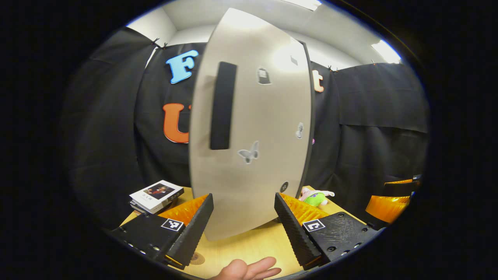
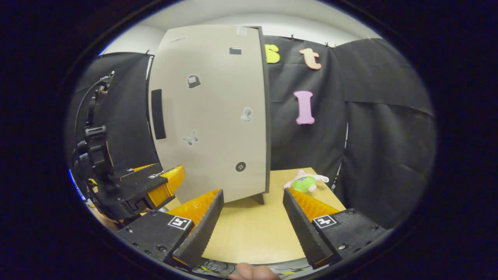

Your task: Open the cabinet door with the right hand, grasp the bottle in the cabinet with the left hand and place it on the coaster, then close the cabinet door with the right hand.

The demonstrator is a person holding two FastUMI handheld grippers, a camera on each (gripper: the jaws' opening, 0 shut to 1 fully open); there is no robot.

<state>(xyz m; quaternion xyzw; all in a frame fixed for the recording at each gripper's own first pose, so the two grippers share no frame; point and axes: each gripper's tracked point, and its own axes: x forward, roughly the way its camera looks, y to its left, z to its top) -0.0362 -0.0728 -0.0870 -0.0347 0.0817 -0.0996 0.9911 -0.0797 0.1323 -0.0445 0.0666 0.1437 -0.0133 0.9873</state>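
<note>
On the left, our left tool (image 1: 244, 223) gapes wide and empty before the closed cabinet door (image 1: 253, 128), a coaster (image 1: 197, 258) on the table (image 1: 249, 245) beneath. Rightward, our right tool (image 2: 253, 221) also spreads wide, holding nothing, facing the cabinet's right edge; a plush toy (image 2: 305, 182) lies far right.

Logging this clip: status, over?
Left gripper and right gripper open, empty. Cabinet door shut, handle untouched. Nothing blocking it.

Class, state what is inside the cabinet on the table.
Its contents are hidden: the cabinet door is closed, showing stickers and a dark handle. Nothing inside can be seen.
</note>
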